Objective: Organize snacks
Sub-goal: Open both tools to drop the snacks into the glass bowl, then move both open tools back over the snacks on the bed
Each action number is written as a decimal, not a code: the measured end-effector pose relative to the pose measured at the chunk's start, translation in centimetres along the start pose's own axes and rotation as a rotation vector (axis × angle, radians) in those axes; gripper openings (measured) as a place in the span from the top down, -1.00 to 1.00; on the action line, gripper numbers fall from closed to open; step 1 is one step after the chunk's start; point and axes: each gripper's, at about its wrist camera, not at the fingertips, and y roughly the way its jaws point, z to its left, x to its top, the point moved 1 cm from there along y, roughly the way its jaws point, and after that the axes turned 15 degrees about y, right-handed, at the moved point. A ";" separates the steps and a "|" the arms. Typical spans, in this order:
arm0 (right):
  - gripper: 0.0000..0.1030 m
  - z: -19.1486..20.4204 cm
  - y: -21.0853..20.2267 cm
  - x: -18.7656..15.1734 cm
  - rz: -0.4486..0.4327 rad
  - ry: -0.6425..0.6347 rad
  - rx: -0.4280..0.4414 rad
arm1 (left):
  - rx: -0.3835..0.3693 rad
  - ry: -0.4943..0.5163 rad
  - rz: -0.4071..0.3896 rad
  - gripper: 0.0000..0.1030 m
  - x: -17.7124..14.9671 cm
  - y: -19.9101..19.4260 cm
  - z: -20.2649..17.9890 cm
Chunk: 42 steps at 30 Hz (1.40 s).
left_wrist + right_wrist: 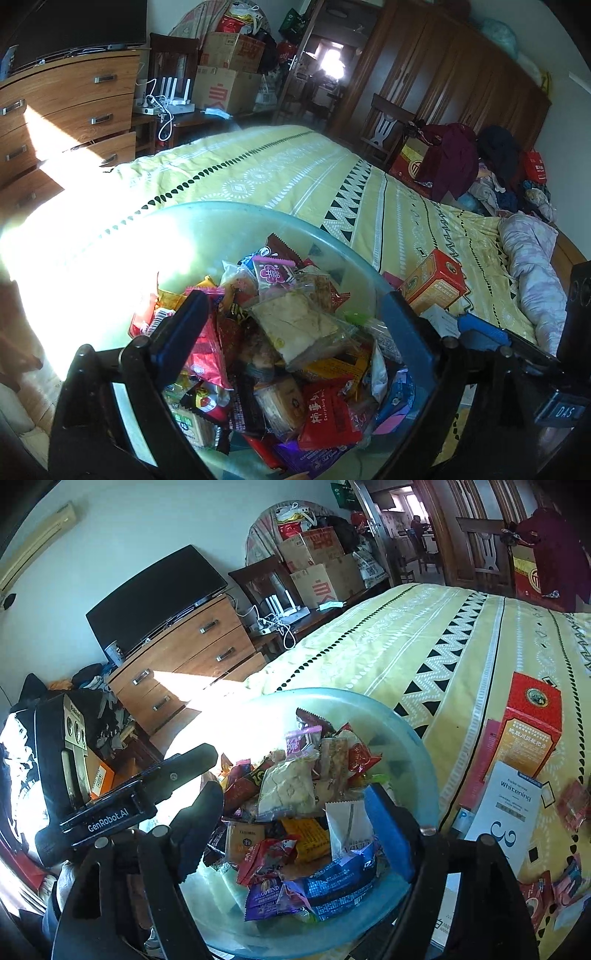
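Both sets of fingers stand spread wide over the heap of wrapped snacks [280, 354], gripping nothing: the left gripper [295, 314] straddles the pile and the right gripper [295, 812] hangs above its near side. The snacks fill a pale blue-green plastic basin [417, 746] resting on the yellow patterned bedspread [295, 166]. Just beside the basin lie an orange-red box [532, 731] and a white whitening toothpaste carton [509, 812]. Farther off stands a wooden dresser [184, 657] carrying a dark television [155, 594].

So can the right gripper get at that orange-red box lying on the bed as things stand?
Probably yes. The right gripper has its jaws open with nothing between them, over the glass bowl. The orange-red box lies beside the bowl on the bedspread, top uncovered; only a white carton overlaps its near end.
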 end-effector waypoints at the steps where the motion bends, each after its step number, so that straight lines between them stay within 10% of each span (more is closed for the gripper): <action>1: -0.58 0.2 -0.6 -0.1 -0.016 -0.010 -0.006 | 0.003 -0.001 -0.006 -0.85 0.0 -0.2 -0.1; 10: -0.65 -2.3 -7.2 -5.1 -0.110 -0.045 -0.107 | -0.022 0.042 -0.027 -0.88 -0.1 -1.8 -4.0; 21: -0.65 -18.6 -14.1 -19.8 0.021 0.302 -0.282 | -0.177 0.294 0.049 -0.89 -2.7 -1.0 -17.7; 34: -0.70 -33.9 -36.9 -14.4 -0.426 0.523 -0.560 | -0.283 0.431 0.078 -0.89 -3.5 -0.9 -25.7; 42: -0.90 -44.2 -36.5 -12.2 -0.172 0.549 -0.624 | -0.297 0.447 0.140 -0.89 -5.2 0.1 -28.3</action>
